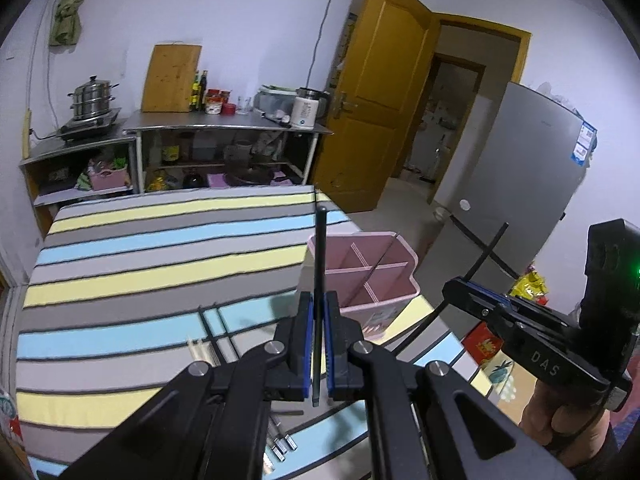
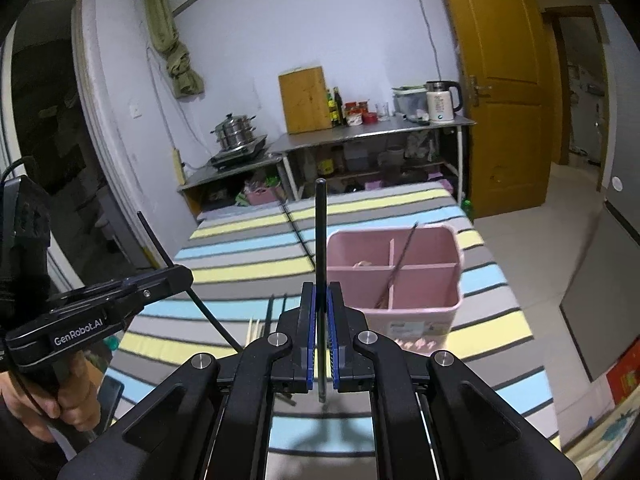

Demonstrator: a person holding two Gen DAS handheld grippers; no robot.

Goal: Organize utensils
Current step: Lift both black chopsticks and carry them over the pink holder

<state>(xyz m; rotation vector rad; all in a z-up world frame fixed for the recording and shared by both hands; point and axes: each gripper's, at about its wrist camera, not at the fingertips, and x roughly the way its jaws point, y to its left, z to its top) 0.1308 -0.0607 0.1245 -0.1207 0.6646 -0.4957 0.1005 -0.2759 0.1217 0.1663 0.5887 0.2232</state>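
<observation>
Left gripper (image 1: 319, 344) clamped on a black chopstick (image 1: 320, 264), right gripper (image 2: 323, 344) clamped on another (image 2: 320, 240), both sticks upright over the desk just short of the pink caddy (image 2: 416, 312). Sticks look light, stiff, thin and probably slick, so a mid-shaft pinch seems safest against pivoting. Striped cloth (image 1: 160, 240) covers the desk, more sticks (image 1: 204, 344) lying on it; kitchen shelves (image 2: 360, 136) behind, yellow door (image 2: 508, 80) to the right.

A surface (image 1: 140, 248) under a cloth striped grey, yellow and pale blue fills the middle of both views. A pink divided bin (image 1: 372, 280) stands near its right edge — pale chopsticks (image 1: 198, 350) and dark sticks (image 1: 210, 328) lie on the cloth lower centre, small metal pieces (image 1: 282, 442) nearby.
</observation>
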